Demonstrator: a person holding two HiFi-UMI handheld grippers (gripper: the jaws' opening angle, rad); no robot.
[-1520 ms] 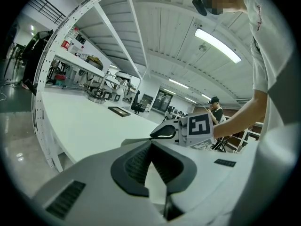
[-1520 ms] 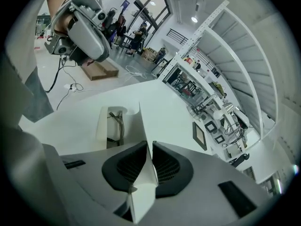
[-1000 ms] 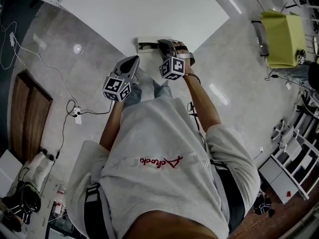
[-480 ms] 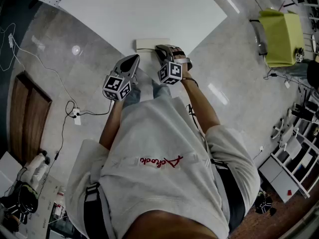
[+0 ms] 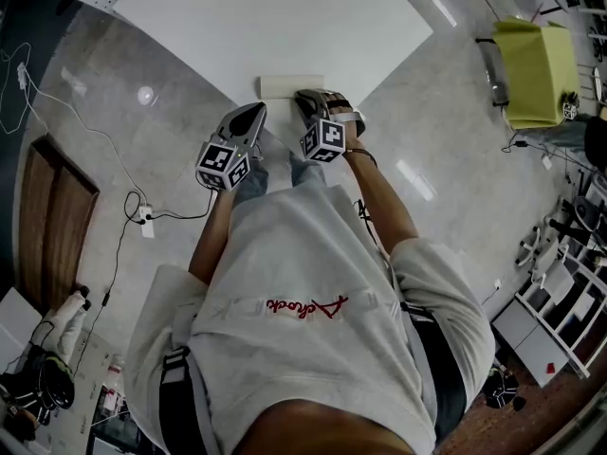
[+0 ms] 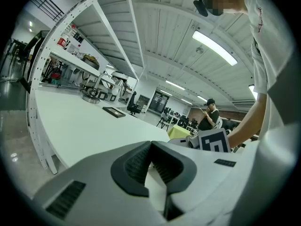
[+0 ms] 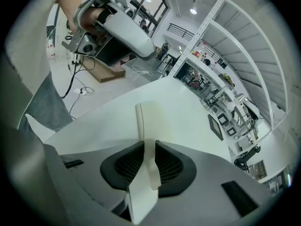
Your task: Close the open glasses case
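Lowered lid point(image 7: 150, 121) between opening hand-held gripper point(image 7: 149, 142)

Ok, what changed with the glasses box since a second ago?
The cream rectangular glasses case on the white table went from open, dark inside showing, to closed. The right hand-held gripper sank slightly, and its jaws have just been opening with the case's edge between them. The left hand-held gripper stayed put.
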